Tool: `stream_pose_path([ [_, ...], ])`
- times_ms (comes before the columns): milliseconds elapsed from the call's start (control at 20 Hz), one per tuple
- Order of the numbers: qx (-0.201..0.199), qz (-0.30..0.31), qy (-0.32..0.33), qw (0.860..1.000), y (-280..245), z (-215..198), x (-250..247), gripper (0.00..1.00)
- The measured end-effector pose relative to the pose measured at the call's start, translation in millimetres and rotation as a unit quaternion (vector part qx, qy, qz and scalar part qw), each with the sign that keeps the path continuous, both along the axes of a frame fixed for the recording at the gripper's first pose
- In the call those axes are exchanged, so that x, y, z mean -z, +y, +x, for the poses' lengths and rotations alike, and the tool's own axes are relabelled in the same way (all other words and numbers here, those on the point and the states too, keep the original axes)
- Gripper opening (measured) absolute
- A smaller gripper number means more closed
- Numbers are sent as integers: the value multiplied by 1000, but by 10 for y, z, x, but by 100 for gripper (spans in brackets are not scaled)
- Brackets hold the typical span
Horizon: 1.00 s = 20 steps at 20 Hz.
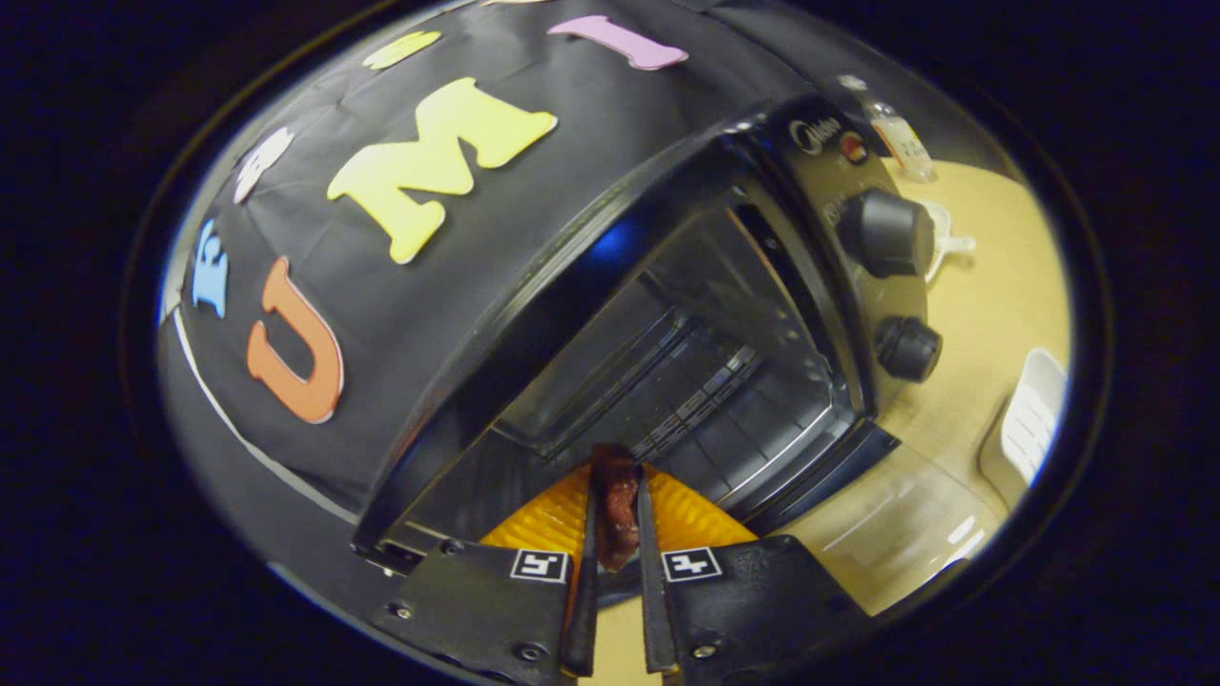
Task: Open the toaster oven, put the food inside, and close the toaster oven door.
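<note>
Gripper clamped on food

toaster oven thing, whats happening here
A person is using the hand-held gripper to load food into the toaster oven. The gripper's fingers are closed on a dark reddish piece of food, held between them. The oven door is already open and folded down, and the food sits right at the mouth of the oven cavity, not yet set down inside. Two control knobs show on the oven's front panel. Placing the food and closing the door are still to do.
</note>
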State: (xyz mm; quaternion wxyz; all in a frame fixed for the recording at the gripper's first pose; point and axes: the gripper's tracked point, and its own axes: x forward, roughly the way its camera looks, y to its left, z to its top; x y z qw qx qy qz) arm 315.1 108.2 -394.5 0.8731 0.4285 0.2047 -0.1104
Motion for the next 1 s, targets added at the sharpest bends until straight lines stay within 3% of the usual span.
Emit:
stream_pose_path([
  [150, -19, -82, 23, 996, -67, -31, 15, 29],
  [450, -47, -197, 36, 979, -247, -141, -48, 67],
  [500, -54, -206, 39, 976, -253, -174, -48, 77],
  [600, -62, -213, 42, 974, -266, -234, -73, 82],
  [1000, -87, -253, 42, 963, -377, -649, -337, 83],
])
